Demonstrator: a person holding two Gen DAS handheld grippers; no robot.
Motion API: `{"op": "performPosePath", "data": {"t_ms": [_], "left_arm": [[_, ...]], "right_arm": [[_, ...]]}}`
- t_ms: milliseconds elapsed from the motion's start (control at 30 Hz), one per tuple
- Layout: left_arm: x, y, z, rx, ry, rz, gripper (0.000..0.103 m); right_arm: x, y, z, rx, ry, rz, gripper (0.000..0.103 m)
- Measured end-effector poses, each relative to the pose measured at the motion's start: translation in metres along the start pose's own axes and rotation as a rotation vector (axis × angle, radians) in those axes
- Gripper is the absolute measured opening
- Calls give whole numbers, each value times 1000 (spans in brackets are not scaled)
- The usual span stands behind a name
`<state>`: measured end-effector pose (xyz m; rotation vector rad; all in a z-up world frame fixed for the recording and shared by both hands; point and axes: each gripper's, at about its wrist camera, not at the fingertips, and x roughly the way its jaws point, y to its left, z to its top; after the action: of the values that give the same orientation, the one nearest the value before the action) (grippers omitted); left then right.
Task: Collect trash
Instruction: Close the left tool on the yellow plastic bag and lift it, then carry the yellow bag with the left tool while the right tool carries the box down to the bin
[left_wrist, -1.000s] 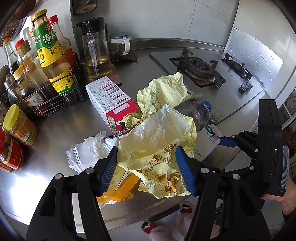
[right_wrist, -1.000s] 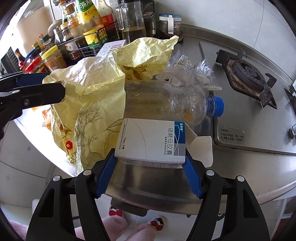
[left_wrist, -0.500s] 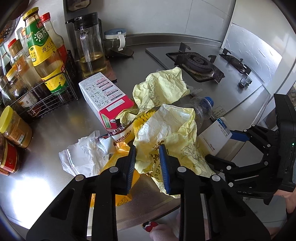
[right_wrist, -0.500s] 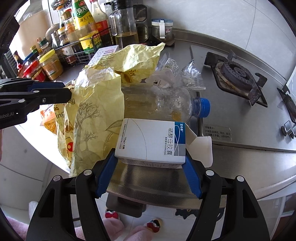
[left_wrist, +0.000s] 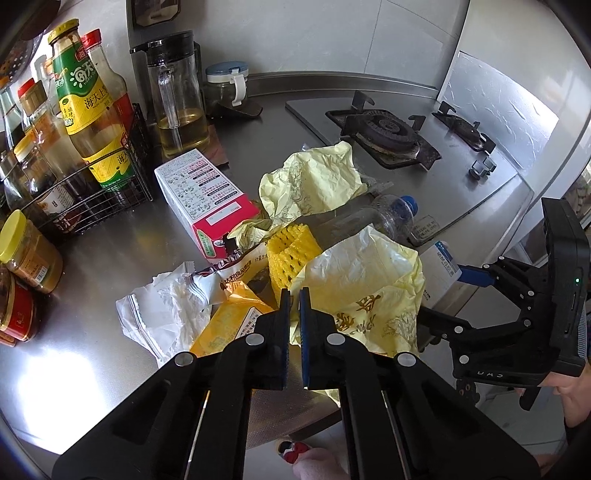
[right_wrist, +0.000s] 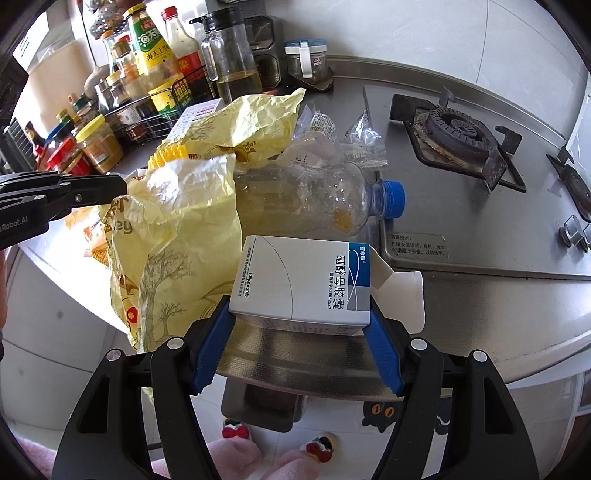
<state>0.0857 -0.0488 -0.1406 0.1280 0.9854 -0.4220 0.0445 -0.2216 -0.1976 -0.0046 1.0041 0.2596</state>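
While the left hand-held gripper (left_wrist: 294, 295) pinches the yellow bag (left_wrist: 364, 291), the right hand-held gripper (right_wrist: 297, 323) clamps the white box (right_wrist: 301, 284).

both tools are matte black plastic with angular, cut-out frames. the left gripper (left_wrist: 294, 301) has narrow blue ribbed pads and round silver screw heads along its linkage. the right gripper (right_wrist: 297, 325) carries broader blue pads (right_wrist: 209, 345) with toothed lower edges and the same silver screws. its body shows a small green light (left_wrist: 576, 280), and white lettering marks the left tool's side.
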Motion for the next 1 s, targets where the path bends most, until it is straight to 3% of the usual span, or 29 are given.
{"op": "performPosePath", "data": {"t_ms": [533,833,1000], "left_arm": [[-51,-19,-14,-55,-53,63,1],[-87,-48,-70,-162,-61,115,1],[-93,-56,-110,-197,-31,113,1]], "right_arm": [[-39,-8,-11,-41,-19,44,70],[-70,-1,-45,-165,26,132,70],[-74,9,-70,-170,50,149,70]]}}
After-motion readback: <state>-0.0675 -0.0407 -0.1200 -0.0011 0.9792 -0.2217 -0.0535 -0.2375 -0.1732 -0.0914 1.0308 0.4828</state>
